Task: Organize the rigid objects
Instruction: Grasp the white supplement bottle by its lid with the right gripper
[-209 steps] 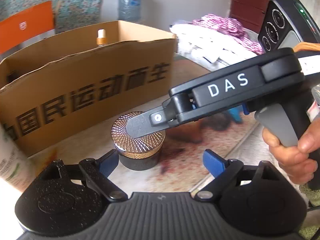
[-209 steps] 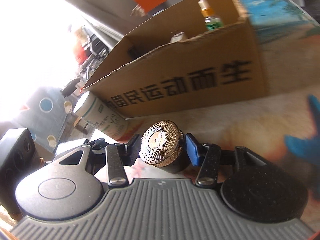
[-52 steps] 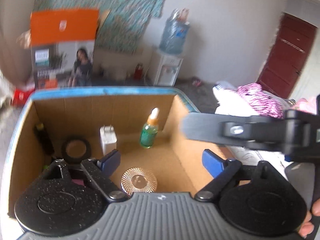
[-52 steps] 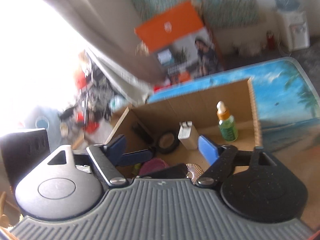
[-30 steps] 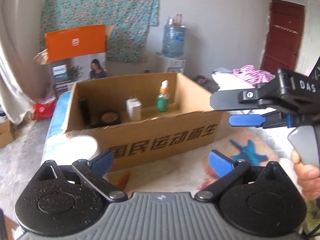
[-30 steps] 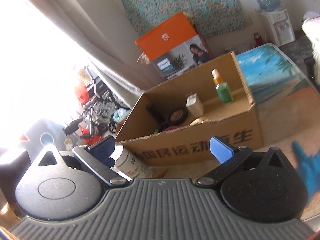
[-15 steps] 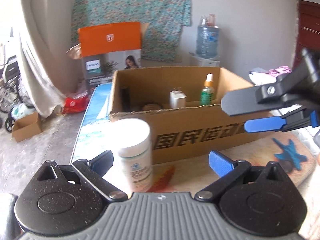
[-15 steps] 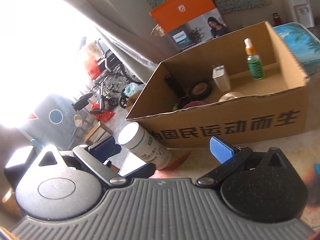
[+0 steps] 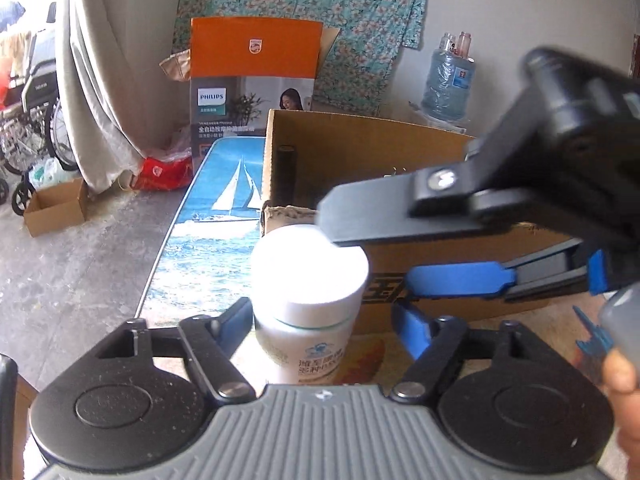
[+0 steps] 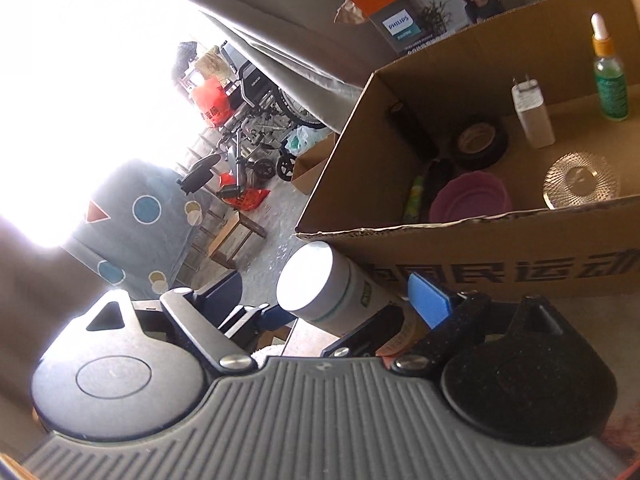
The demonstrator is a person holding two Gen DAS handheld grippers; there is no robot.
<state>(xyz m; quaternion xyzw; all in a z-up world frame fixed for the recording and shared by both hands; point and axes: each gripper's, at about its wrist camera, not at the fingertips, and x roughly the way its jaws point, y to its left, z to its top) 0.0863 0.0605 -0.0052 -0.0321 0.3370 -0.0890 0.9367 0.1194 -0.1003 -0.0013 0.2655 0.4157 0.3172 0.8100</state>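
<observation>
Now the step in hand looks like picking up the white-capped bottle [image 9: 308, 308], which stands upright on the tabletop [image 9: 224, 200] just outside the near left corner of the cardboard box [image 10: 500, 240]. To do it well, I would centre the bottle between the left gripper [image 9: 322, 322] fingers [image 9: 410, 326], grip the body just under the cap, and lift straight up before swinging toward twelve o'clock over the box wall.

The left fingers are apart and closing, with the bottle between them; its nine o'clock finger looks close to the bottle, though contact is unclear. The right gripper [image 10: 332, 300] comes in from three o'clock, its fingers also apart and closing around the same bottle, not yet pressing it.
</observation>
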